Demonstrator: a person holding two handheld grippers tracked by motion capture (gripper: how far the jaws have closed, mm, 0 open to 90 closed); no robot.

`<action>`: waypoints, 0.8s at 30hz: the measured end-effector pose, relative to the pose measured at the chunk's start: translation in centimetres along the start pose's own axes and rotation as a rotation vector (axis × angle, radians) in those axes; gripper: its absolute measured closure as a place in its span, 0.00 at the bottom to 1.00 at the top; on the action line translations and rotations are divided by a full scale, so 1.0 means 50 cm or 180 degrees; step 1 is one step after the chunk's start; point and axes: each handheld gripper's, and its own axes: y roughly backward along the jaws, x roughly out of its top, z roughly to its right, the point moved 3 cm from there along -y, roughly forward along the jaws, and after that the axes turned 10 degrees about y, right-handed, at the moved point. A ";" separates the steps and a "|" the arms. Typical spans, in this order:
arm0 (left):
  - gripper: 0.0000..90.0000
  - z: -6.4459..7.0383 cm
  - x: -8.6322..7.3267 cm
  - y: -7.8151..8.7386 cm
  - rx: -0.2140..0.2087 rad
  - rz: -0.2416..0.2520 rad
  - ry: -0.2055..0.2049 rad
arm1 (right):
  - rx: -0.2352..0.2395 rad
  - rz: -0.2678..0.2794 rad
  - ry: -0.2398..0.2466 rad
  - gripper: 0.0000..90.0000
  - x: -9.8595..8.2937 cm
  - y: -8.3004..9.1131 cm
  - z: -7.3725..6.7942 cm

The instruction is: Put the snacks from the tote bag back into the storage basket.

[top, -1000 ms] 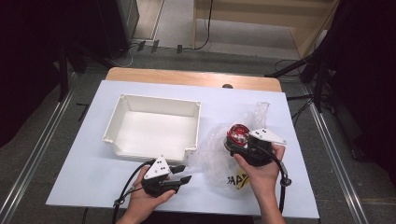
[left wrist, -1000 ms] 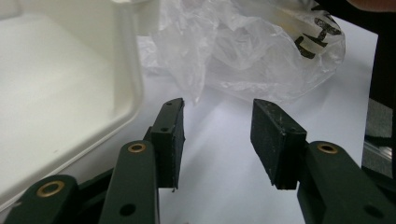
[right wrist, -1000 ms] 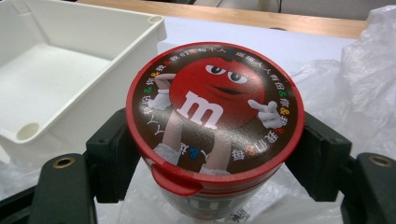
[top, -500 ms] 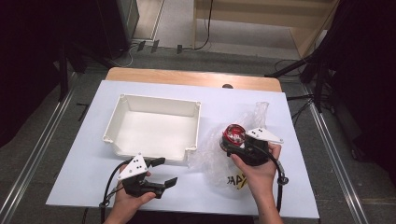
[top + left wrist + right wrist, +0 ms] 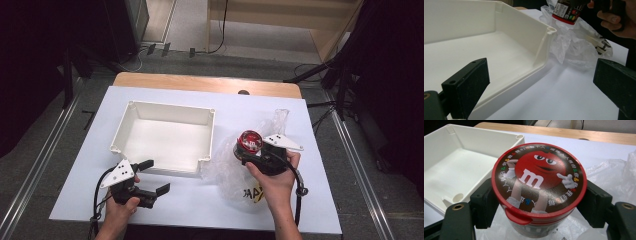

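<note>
Above the crumpled plastic bag point(image 5: 235, 172), the right gripper point(image 5: 248, 150) clamped the red-lidded candy tub point(image 5: 539, 188), apparently lifted free. Transfer into the white tray point(image 5: 131, 126) remained outstanding. Left gripper point(image 5: 152, 176) stood wide, empty.

Round red-rimmed brown lid of the candy tub point(image 5: 539, 178), clamped between the right gripper point(image 5: 537, 200) jaws: large white "m" on a red cartoon character, ringed by small white Chinese characters, too fine to read. Tub side point(image 5: 565, 11): barcode, illegible. Crumpled clear plastic bag point(image 5: 252, 192) below that gripper: yellow-and-black print, unreadable.
</note>
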 end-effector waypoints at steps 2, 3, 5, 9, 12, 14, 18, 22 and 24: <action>0.01 -0.003 0.000 0.002 0.0009 0.0028 0.0015 | -0.0004 -0.0009 -0.0014 0.29 0.005 -0.001 0.000; 0.01 -0.003 0.000 0.002 0.0009 0.0028 0.0015 | -0.0002 0.0001 -0.0006 0.29 0.009 -0.001 -0.001; 0.01 -0.004 -0.001 0.005 0.0036 0.0031 0.0006 | 0.0004 0.0003 0.0000 0.29 0.012 0.000 -0.003; 0.01 -0.009 0.000 0.010 0.0086 0.0053 0.0008 | 0.0042 0.0038 0.0047 0.29 0.026 0.002 -0.013; 0.01 -0.014 0.002 0.013 0.0090 0.0067 0.0027 | 0.0053 0.0044 0.0032 0.29 0.030 0.001 -0.015; 0.01 -0.018 0.003 0.014 0.0114 0.0075 0.0049 | 0.0062 0.0047 0.0033 0.29 0.037 0.001 -0.019; 0.01 -0.026 0.003 0.020 0.0151 0.0088 0.0062 | 0.0082 0.0071 0.0074 0.29 0.050 0.002 -0.026; 0.01 -0.030 0.002 0.024 0.0165 0.0090 0.0091 | 0.0109 0.0096 0.0088 0.29 0.059 0.001 -0.032; 0.01 -0.034 0.003 0.029 0.0177 0.0104 0.0095 | 0.0132 0.0101 0.0106 0.29 0.067 -0.003 -0.042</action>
